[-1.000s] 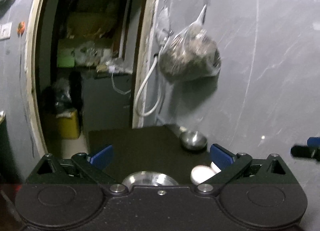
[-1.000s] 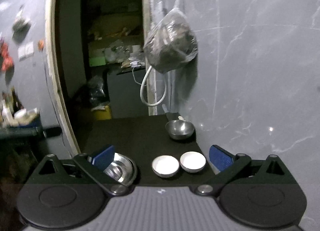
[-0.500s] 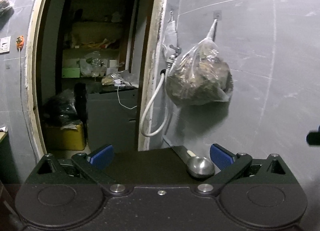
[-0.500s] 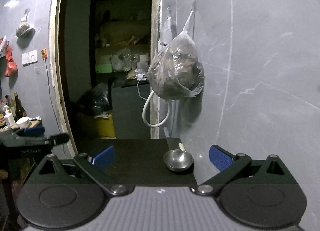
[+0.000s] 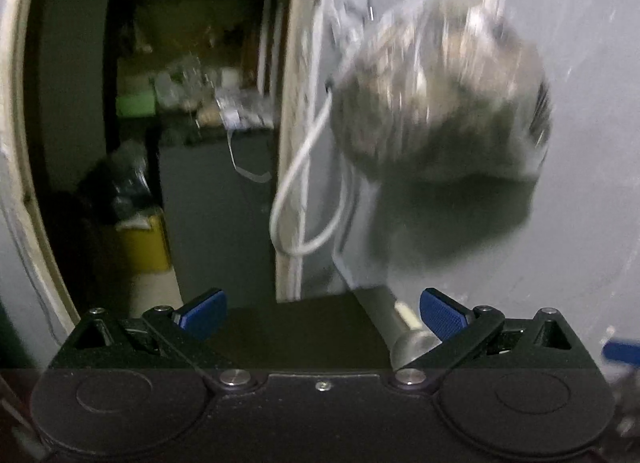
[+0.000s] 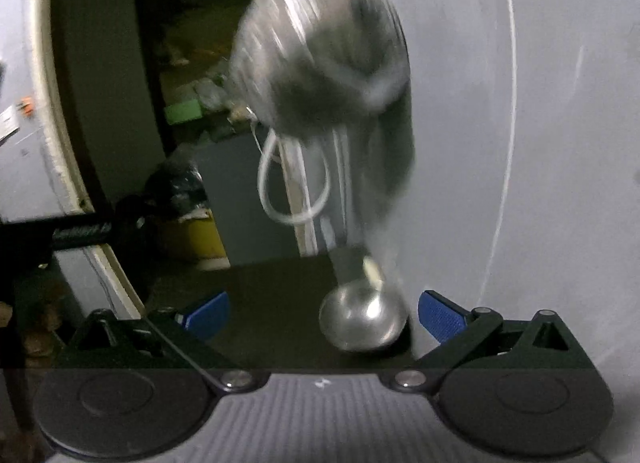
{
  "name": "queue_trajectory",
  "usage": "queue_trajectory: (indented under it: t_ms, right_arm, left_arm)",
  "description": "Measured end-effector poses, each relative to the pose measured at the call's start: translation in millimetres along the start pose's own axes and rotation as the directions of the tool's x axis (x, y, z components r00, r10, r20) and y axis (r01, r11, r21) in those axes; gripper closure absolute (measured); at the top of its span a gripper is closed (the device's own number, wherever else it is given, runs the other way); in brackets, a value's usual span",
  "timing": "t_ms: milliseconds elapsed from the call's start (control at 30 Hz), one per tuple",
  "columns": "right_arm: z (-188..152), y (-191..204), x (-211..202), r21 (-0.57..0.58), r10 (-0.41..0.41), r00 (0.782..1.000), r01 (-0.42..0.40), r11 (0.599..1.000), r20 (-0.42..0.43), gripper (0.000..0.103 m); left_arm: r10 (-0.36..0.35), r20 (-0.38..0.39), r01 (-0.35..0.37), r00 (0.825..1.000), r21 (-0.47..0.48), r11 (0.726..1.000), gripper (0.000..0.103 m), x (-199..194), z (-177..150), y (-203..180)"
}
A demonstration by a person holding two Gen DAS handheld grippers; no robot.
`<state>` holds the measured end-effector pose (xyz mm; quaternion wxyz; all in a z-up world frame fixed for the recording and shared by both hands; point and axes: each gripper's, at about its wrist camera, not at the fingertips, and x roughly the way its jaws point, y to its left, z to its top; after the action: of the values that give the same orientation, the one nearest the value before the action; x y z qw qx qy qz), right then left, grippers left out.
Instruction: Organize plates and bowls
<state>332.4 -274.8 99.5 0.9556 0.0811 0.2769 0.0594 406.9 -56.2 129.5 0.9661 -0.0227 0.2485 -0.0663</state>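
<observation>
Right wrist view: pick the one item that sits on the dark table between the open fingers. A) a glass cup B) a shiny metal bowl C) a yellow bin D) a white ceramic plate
B: a shiny metal bowl rests on the dark table near the grey wall, ahead of the right gripper, whose blue-tipped fingers stand wide apart and hold nothing.

Blurred plastic bag (image 5: 436, 91) hanging on grey wall (image 5: 580, 183), white hose loop (image 5: 304, 199), dark doorway (image 5: 160, 123)
</observation>
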Motion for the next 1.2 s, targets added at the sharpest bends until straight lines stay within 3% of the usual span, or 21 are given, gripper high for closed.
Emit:
queue_trajectory:
  t_ms: [200,333,600,833,1033,1200]
  right_arm:
    - [-40.2,-25.5,75.9,0.197,-0.032,0.999,0.039,0.98,-0.039,0.0]
    - [-57.1,-42.2,112.5,0.303,-0.056,0.997,0.072,0.95,-0.061,0.009]
    - [-73.9,-60.0,161.4,0.332,-0.101,0.99,0.128,0.934,-0.098,0.014]
    - [-75.3,-68.5,179.6,0.35,-0.085,0.99,0.118,0.929,-0.109,0.017]
    - [-75.9,-67.7,185.6,0.329,-0.084,0.99,0.117,0.937,-0.114,0.023]
    - [-73.2,-69.4,192.7,0.327,-0.083,0.989,0.119,0.938,-0.123,0.035]
  left_arm:
    - [-0.089,-0.086,0.092,0.992,0.039,0.995,0.001,86.6,-19.4,-13.7]
    - [-0.135,-0.132,0.142,0.982,0.044,0.989,0.001,133.6,-35.1,-23.5]
    - [-0.146,-0.218,0.154,0.965,0.023,0.988,0.001,199.3,-61.2,-39.2]
    - [-0.155,-0.285,0.173,0.946,0.04,0.984,0.002,233.8,-77.4,-51.8]
    - [-0.175,-0.327,0.179,0.929,-0.019,0.984,0.018,244.8,-83.7,-51.9]
    - [-0.184,-0.364,0.18,0.913,-0.044,0.983,0.044,251.7,-87.2,-53.1]
